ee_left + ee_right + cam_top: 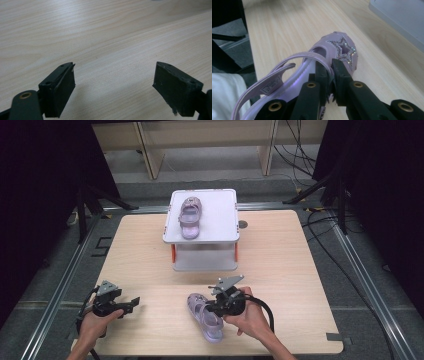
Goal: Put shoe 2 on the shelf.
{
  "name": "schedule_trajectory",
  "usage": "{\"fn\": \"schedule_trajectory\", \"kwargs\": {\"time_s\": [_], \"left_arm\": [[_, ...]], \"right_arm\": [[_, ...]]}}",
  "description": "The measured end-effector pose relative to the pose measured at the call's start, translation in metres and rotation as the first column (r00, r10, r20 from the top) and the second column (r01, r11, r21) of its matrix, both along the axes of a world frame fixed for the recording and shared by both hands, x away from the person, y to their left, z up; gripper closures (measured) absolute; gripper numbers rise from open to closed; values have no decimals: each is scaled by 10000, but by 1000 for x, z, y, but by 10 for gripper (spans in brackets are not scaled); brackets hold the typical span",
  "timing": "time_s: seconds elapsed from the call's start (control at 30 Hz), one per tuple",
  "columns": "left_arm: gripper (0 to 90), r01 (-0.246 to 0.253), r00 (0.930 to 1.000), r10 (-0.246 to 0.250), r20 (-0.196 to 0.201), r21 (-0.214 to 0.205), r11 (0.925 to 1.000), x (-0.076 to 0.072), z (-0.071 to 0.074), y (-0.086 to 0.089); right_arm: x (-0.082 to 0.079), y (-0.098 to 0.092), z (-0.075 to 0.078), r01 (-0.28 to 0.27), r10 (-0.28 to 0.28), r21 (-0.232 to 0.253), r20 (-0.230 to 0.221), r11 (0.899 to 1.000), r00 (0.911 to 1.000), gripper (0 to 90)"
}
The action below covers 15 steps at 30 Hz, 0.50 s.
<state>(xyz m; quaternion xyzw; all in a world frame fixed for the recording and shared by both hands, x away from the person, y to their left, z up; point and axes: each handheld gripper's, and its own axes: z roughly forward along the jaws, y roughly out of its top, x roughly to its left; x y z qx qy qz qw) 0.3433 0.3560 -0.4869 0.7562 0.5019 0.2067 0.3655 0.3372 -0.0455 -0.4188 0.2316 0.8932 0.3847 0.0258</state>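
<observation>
Here, right gripper [330, 75] jaws clamped on lilac sandal [337, 50] strap, left gripper [113, 85] jaws apart, empty

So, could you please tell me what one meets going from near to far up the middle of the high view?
Sandal on the table, held by the right gripper → bare table → white two-tier rack → second sandal on its top.

Left gripper [113, 82] over bare wood
Its two black jaws stand wide apart, nothing between them, above the pale wood-grain surface [105, 35] stretching far ahead.
</observation>
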Motion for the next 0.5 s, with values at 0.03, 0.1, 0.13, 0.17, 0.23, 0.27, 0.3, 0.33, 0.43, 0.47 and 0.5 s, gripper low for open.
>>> {"fn": "schedule_trajectory", "kwargs": {"time_s": [0.03,0.1,0.13,0.17,0.23,0.27,0.3,0.33,0.43,0.47,0.5], "left_arm": [[168,-59,10000,59,-25,-21,10000,0,0,0],[168,-87,10000,87,-15,-50,10000,0,0,-1],[168,37,10000,-37,18,-15,10000,1,0,-1],[168,73,10000,-73,35,56,10000,1,0,-1],[168,-32,10000,32,-57,-13,10000,0,0,-2],[168,-42,10000,42,-53,-11,10000,0,0,-2],[168,-51,10000,51,-60,-17,10000,0,0,-1],[168,-44,10000,44,-19,-15,10000,0,0,-1],[168,-22,10000,22,0,0,10000,1,0,-1],[168,3,10000,-3,8,-25,10000,1,0,-1],[168,37,10000,-37,26,-42,10000,1,0,-1]], "right_arm": [[1,-1,2,-5,6,95,-100,10000,10000,842],[3,-5,7,-64,72,249,-343,9997,9994,842],[4,-6,9,-35,49,336,-442,9994,9990,842],[5,-8,13,-36,61,436,-552,9990,9985,842],[7,-11,19,-14,45,502,-618,9987,9981,842],[7,-13,24,82,-46,505,-700,9987,9975,842],[9,-14,26,-8,41,529,-624,9986,9980,842],[10,-16,32,-51,84,574,-580,9983,9983,842],[13,-21,47,-15,53,692,-546,9976,9985,842],[15,-23,52,14,23,778,-467,9970,9989,842],[16,-24,57,33,-1,811,-393,9967,9992,842]]}}
